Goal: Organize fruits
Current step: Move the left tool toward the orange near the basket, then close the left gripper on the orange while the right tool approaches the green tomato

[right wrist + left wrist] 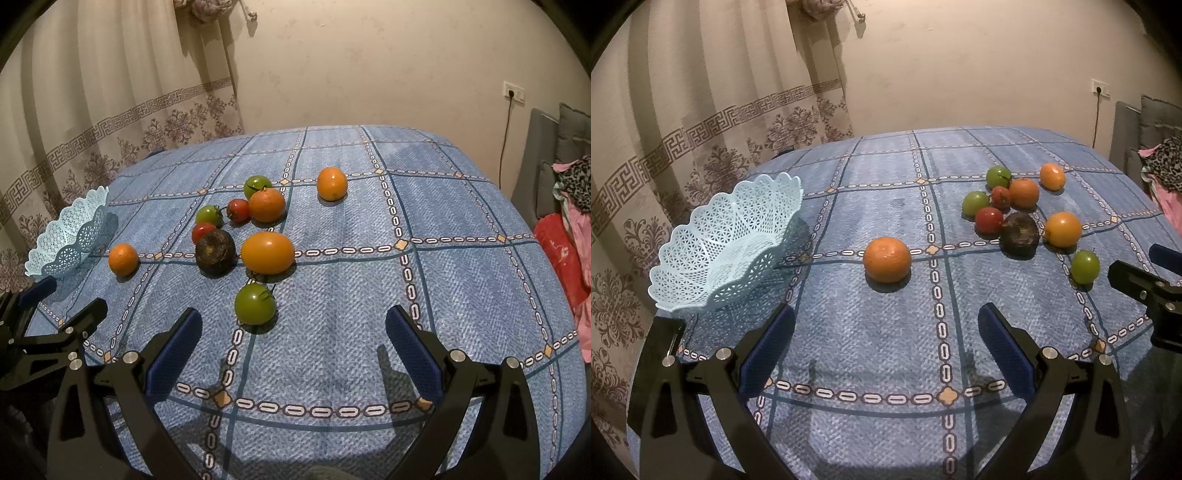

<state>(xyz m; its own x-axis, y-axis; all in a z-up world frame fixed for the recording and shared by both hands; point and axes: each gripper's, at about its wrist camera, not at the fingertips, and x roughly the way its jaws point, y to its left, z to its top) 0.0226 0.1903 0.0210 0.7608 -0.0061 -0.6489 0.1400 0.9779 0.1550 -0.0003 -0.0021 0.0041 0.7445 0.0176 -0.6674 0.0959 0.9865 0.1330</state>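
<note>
Cream wall and a patterned beige curtain [713, 122] back a table under a blue checked cloth with chain-link lines [886, 343]. From the left wrist view, the left hand-held gripper [886, 343] hovers with its blue-padded fingers spread wide, nothing between them. Just beyond its gap sits a lone round orange with dimpled skin [887, 259]. At the near left, a pale blue lattice plastic basket with a scalloped rim [720, 243] stands at the table's edge, holding no fruit. Far right lies a loose cluster of fruit: green and red tomatoes, oranges, and a dark, wrinkled, blackish round fruit [1020, 232] whose kind is hard to make out. The right hand-held gripper [1145, 284] is cut off by the frame's right edge.

From the right wrist view, the right hand-held gripper [293, 347] is likewise spread apart and empty. A glossy green tomato with a small stem [255, 304] sits just beyond it, with a smooth oval orange fruit [267, 253] farther back. The basket [68, 242] is partly cut by the left hand-held gripper [55, 306], which enters at the near left.
</note>
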